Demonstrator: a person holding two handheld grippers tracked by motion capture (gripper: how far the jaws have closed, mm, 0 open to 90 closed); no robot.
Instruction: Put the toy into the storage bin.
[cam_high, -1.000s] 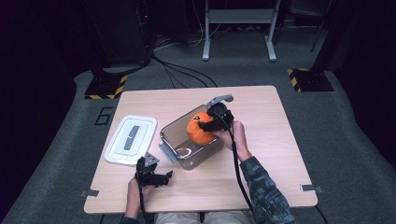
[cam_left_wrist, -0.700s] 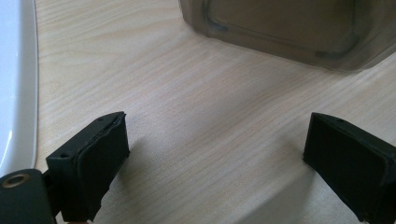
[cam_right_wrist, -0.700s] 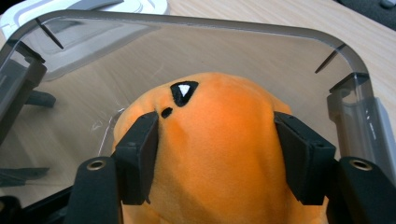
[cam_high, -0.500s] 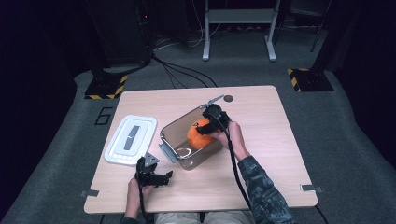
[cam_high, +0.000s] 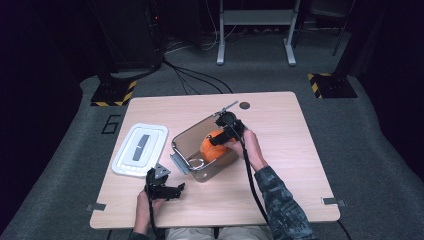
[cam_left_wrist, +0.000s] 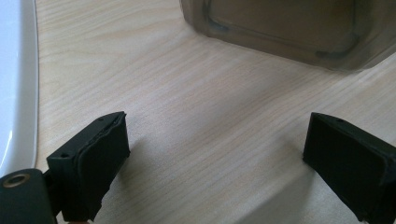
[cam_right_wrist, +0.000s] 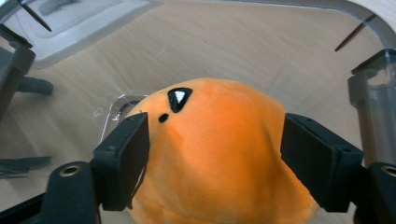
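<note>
Looking down from the high view: a light wooden table (cam_high: 280, 150) carries a clear rectangular plastic bin (cam_high: 200, 145), its long axis running diagonally from near-left to far-right. A round orange plush toy (cam_high: 214, 146) sits inside the bin at its right-hand end. The right gripper (cam_high: 223, 134) reaches into the bin over the toy, held by the right hand (cam_high: 248, 146). A white rectangular plastic lid (cam_high: 140, 149) lies flat just left of the bin, apart from it. The left gripper (cam_high: 165, 189) rests near the table's front edge, in front of the lid and bin.

Left gripper view: jaws spread wide, nothing between them, just above bare wood. The bin wall is ahead, the lid edge at the left.

Right gripper view: jaws straddle the orange toy, pads against or just beside its flanks. The toy's black eye (cam_right_wrist: 179, 99) with white glint faces up toward the camera. The toy is too rounded to give a long axis.
</note>
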